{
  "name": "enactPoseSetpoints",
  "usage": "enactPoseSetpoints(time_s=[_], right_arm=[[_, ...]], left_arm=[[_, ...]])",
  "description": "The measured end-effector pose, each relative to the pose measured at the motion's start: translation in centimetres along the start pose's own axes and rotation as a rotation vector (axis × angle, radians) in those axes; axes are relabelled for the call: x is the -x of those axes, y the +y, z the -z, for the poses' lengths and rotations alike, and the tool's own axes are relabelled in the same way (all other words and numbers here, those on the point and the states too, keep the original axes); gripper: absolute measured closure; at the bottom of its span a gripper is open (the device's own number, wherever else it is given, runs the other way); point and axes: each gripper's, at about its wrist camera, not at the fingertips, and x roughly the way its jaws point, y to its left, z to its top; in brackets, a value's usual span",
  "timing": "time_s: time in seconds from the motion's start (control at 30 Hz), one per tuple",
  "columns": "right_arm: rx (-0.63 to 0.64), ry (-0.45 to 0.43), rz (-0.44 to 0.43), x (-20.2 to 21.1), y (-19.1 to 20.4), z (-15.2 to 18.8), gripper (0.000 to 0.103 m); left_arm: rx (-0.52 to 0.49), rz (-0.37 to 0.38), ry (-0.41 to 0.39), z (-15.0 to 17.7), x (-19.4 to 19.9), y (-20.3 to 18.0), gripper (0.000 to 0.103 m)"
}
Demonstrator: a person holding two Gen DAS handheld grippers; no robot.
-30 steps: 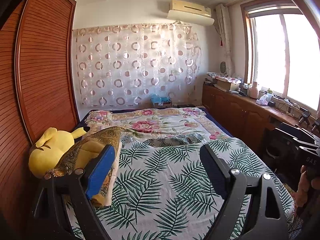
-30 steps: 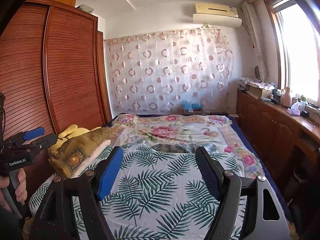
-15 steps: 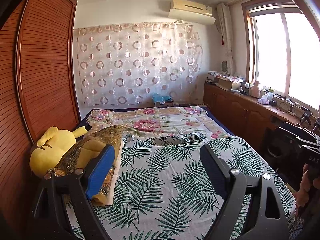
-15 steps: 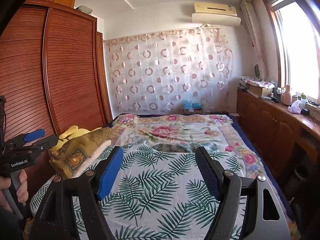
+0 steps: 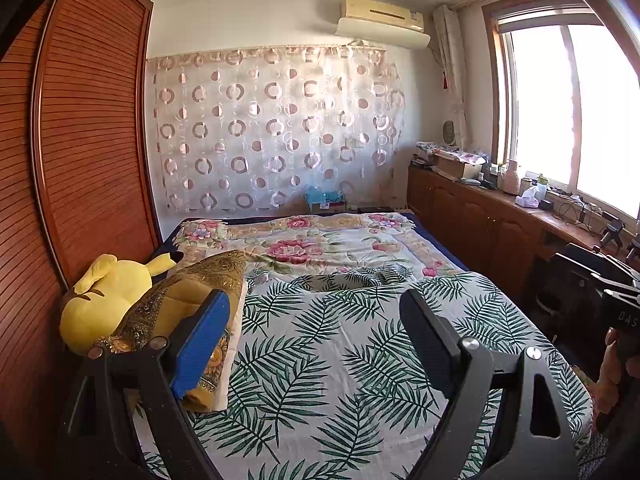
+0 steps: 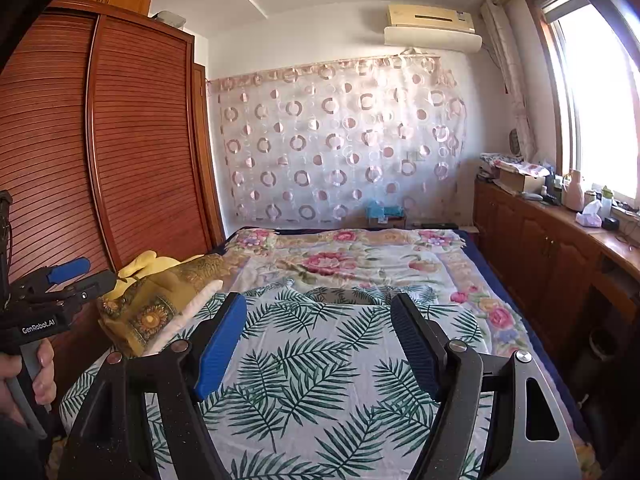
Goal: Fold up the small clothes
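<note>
The left hand-held gripper (image 5: pixel 314 334) and the right hand-held gripper (image 6: pixel 318 340) both hover above the bed (image 6: pixel 472 276) with jaws spread wide, gripping nothing. The leaf-print garment (image 5: pixel 320 344) lies flat on the bed below them, beside a yellow plush toy (image 5: pixel 100 300).

The left gripper (image 6: pixel 64 280) body reads "GenRobot.AI"; the right gripper (image 5: pixel 624 312) body shows "DAS".
</note>
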Motion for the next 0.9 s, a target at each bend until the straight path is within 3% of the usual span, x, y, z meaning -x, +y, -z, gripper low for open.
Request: enactPoseSetpoints(time_s=[0.9], right_arm=[[0.002,-0.003,0.001,0.01,0.06,-0.10,0.027]], left_arm=[[-0.002,0.000,0.001,-0.06,0.00,-0.20,0.016]])
